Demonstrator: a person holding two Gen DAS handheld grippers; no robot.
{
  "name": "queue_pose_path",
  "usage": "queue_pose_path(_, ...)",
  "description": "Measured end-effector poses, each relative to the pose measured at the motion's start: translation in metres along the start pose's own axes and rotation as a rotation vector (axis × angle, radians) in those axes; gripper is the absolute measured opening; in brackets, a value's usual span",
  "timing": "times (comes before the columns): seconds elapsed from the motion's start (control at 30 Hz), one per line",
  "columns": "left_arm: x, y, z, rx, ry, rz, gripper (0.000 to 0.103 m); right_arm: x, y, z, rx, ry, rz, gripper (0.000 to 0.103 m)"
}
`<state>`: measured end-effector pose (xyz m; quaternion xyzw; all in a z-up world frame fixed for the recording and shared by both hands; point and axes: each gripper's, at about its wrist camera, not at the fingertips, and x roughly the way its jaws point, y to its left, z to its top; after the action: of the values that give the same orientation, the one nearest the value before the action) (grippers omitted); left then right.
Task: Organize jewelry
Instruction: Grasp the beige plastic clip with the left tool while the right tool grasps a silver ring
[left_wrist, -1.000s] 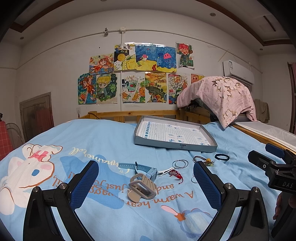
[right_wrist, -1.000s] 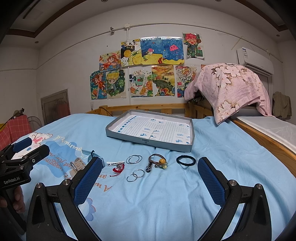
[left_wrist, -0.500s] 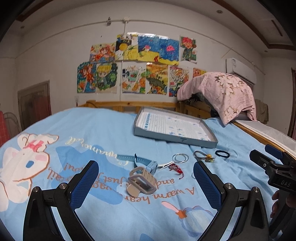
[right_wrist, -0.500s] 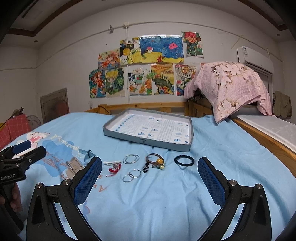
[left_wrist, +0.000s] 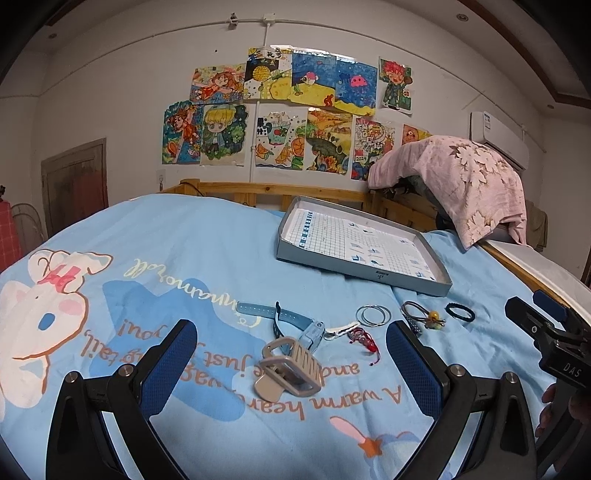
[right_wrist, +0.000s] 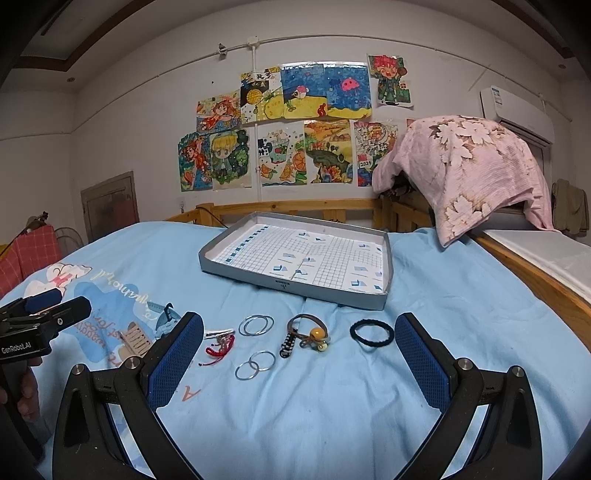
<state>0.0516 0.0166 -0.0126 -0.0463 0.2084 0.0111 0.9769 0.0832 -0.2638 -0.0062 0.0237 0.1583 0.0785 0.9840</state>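
Observation:
A grey tray (left_wrist: 360, 272) (right_wrist: 295, 289) with a grid-paper floor lies on the blue bedspread. Before it lie loose pieces: a beige hair claw (left_wrist: 291, 367), a blue watch (left_wrist: 291, 320), a red string charm (right_wrist: 218, 347) (left_wrist: 364, 338), two pairs of silver rings (right_wrist: 256, 325) (right_wrist: 255, 364), a bracelet with a yellow bead (right_wrist: 308, 332) and a black hair band (right_wrist: 370, 333) (left_wrist: 460, 312). My left gripper (left_wrist: 291, 363) is open, its fingers either side of the hair claw, above the bed. My right gripper (right_wrist: 299, 363) is open and empty, above the rings.
A wooden bed rail (right_wrist: 295, 208) runs behind the tray. A pink flowered cloth (right_wrist: 476, 166) covers something at the back right. A second mattress (right_wrist: 546, 254) lies to the right. Drawings hang on the far wall.
Both grippers have tilted down and come a little closer to the bed. The hair claw now sits centred between the left fingers. Nothing has been picked up.

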Motion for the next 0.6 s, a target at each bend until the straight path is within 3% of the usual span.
queue_pose_path(0.43,0.026,-0.003,0.025,-0.006,-0.037,0.024,0.103,0.038,0.012,0.021,-0.024,-0.040,0.033,0.102)
queue_pose_path(0.6,0.042,0.002,0.029,-0.016,-0.007,0.054,0.103,0.055,0.017,0.023,-0.038,-0.029,0.041,0.102)
